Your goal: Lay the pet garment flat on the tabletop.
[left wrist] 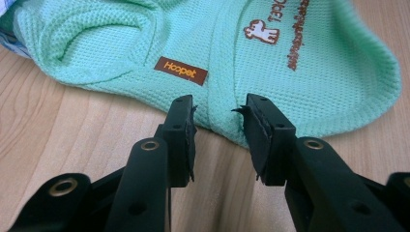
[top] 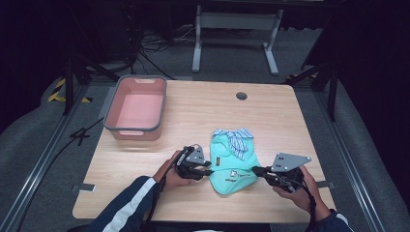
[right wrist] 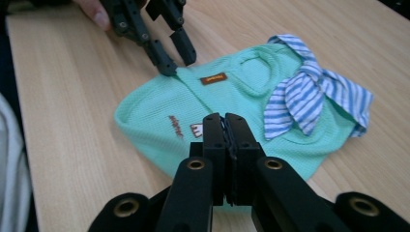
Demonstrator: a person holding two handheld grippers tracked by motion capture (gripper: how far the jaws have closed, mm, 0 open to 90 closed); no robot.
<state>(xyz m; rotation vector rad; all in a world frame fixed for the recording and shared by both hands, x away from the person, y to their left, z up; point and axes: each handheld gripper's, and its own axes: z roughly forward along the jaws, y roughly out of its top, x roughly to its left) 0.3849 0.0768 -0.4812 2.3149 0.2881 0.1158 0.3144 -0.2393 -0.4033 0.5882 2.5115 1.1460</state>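
Note:
A small mint-green knitted garment (top: 231, 162) with a blue-striped bow collar (top: 237, 137) lies flat near the table's front edge. In the left gripper view the garment (left wrist: 290, 58) shows a brown label, and my left gripper (left wrist: 218, 108) stands open with its tips at the garment's hem. My left gripper (top: 209, 169) is at the garment's left side, and the right gripper (top: 255, 170) at its right side. In the right gripper view my right gripper (right wrist: 225, 118) has its jaws pressed together over the garment (right wrist: 232, 92); no fabric shows between them. The left gripper (right wrist: 176, 60) touches the far hem.
A pink bin (top: 141, 79) with a grey rim stands at the table's back left. A round cable hole (top: 241, 95) sits at the back middle. The wooden table (top: 193, 116) is bare between the bin and the garment. A white frame stands on the floor beyond.

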